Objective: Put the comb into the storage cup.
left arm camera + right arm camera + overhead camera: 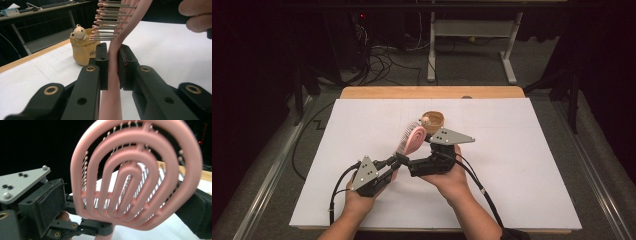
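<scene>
Hairbrush [411, 140], pink, being held above white tabletop [522, 165] by left tool [391, 164], near yellow cup [433, 120]; right tool [424, 162] just beside. Left gripper view: clamping handle, jaws tight on both sides. Right gripper view: facing brush back; cannot tell own jaws. Probably passing over; needing firm right grip first. Dark room, cables [382, 60] behind.

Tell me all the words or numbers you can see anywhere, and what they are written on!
Yellow bear cup: dark lettering low on its side, half hidden behind the left gripper's black jaw; too blurred and cut off to read.
Pink hairbrush: no words or numbers.
White table cover: none.
</scene>
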The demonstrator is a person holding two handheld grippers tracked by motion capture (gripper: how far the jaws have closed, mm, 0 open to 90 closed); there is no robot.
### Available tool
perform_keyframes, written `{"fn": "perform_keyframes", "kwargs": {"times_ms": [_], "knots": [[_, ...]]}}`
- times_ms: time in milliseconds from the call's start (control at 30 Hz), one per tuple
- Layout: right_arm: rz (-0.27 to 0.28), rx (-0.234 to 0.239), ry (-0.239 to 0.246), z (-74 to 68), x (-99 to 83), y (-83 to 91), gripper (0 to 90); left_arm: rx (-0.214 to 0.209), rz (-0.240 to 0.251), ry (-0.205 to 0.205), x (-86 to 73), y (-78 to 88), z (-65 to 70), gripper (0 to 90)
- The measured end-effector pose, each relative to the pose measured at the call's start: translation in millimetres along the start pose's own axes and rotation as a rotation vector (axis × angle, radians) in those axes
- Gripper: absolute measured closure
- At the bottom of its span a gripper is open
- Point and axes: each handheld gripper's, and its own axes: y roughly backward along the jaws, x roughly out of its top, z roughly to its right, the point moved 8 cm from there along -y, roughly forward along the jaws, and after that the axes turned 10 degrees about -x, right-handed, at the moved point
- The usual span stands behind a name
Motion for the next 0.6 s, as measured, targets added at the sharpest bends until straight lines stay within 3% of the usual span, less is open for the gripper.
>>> {"fn": "perform_keyframes", "kwargs": {"times_ms": [233,600], "knots": [[0.009,-0.003,-0.032,5.0,4.2,2.9,15.5,0.008,-0.004,-0.002,0.4,-2.4,1.5,80.7],[-0.001,0.006,-0.069,6.5,5.1,5.6,19.2,0.021,-0.016,-0.017,1.9,-3.5,3.6,80.6]]}}
